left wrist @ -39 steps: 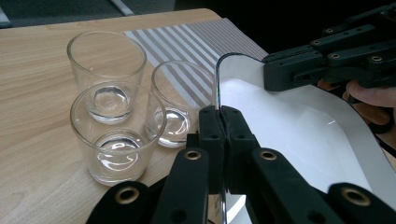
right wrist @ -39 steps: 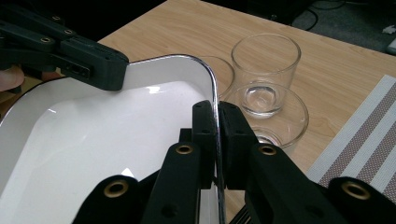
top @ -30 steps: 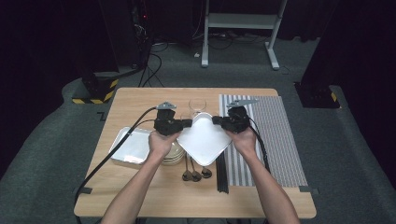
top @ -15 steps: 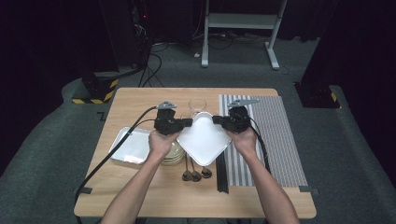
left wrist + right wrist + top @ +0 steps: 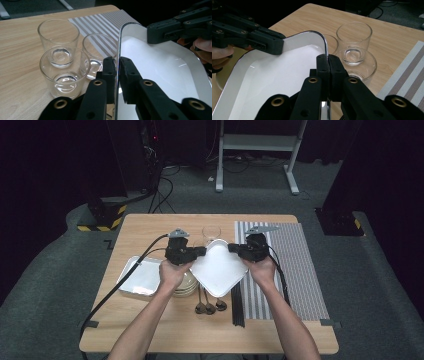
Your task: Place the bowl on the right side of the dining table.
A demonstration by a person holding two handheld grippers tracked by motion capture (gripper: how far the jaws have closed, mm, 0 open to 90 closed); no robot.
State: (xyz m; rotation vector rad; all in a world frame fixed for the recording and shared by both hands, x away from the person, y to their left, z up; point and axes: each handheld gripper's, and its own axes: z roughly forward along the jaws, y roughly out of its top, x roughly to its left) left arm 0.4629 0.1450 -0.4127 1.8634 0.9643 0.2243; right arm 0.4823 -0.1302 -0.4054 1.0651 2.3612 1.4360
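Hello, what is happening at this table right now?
A person holds a white square plate between two hand-held grippers, one on each opposite edge. The right gripper is clamped on the rim. The left gripper has just been opening, with a small gap beside the rim that sits between its jaws. The plate is above the wooden table, near three empty glasses, beside a metal tray, spoons and a striped mat.

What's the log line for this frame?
left gripper: jaws just opening, white plate rim between | right gripper: shut on white plate rim
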